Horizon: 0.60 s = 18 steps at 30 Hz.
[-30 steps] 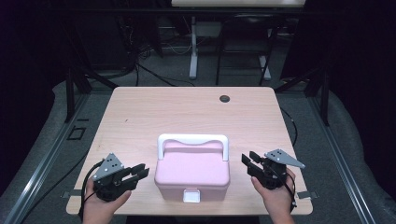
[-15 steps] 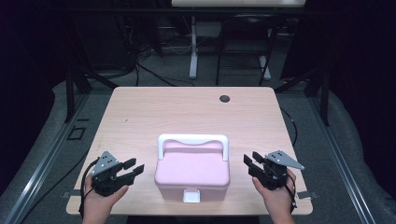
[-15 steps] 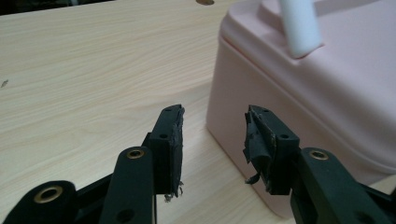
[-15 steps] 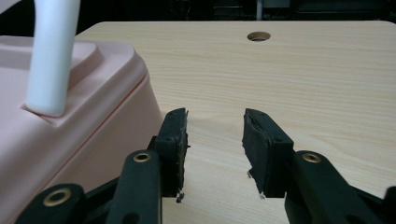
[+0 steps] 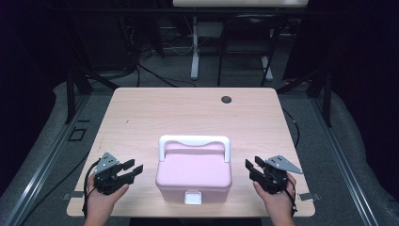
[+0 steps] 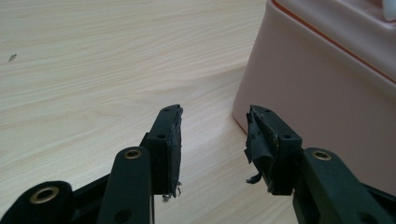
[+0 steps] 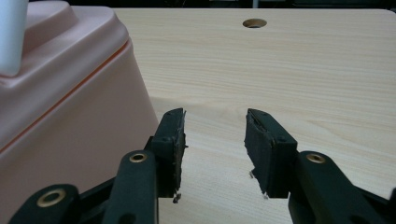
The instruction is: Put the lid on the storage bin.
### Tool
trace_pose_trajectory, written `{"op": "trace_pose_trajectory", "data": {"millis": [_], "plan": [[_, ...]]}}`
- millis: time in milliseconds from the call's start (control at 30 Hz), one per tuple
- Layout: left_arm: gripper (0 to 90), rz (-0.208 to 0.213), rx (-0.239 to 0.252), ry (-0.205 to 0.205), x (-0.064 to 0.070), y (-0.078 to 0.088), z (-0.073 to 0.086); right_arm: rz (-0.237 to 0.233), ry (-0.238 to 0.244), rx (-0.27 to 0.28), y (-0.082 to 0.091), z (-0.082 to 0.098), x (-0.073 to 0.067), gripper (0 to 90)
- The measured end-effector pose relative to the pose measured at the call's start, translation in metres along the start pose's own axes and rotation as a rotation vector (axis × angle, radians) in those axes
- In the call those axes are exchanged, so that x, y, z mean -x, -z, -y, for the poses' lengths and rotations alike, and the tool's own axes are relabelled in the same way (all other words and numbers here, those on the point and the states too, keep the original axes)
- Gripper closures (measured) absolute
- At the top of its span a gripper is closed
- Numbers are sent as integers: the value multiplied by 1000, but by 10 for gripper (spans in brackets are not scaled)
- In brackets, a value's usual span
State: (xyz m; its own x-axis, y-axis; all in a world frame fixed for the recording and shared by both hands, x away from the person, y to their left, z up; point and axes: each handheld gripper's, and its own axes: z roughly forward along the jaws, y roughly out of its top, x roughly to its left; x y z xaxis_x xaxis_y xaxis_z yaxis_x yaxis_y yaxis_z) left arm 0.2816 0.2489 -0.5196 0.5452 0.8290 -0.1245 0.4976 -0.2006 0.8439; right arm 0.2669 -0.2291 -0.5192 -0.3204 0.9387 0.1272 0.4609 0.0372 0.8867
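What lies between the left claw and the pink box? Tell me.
Nothing but bare wooden table. In the high view the left claw sits short of the pink box; in the left gripper view only tabletop shows in the gap.

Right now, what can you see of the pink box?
The pink box looks like glossy plastic: a lidded case, lid shut, with a white handle lying toward the far side and a white latch at the near face. It sits upright on the table near the front edge. Neither gripper touches it.
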Motion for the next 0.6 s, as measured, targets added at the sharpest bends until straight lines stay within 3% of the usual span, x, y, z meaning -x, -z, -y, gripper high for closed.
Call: {"op": "trace_pose_trajectory", "data": {"millis": [233, 600], "plan": [[551, -9, 7, 5, -5, -4, 4, 8, 35, 1, -2, 6, -2, 545], [516, -21, -3, 22, -10, -10, 13, 15, 33, -28, -9, 15, 3, 496]]}}
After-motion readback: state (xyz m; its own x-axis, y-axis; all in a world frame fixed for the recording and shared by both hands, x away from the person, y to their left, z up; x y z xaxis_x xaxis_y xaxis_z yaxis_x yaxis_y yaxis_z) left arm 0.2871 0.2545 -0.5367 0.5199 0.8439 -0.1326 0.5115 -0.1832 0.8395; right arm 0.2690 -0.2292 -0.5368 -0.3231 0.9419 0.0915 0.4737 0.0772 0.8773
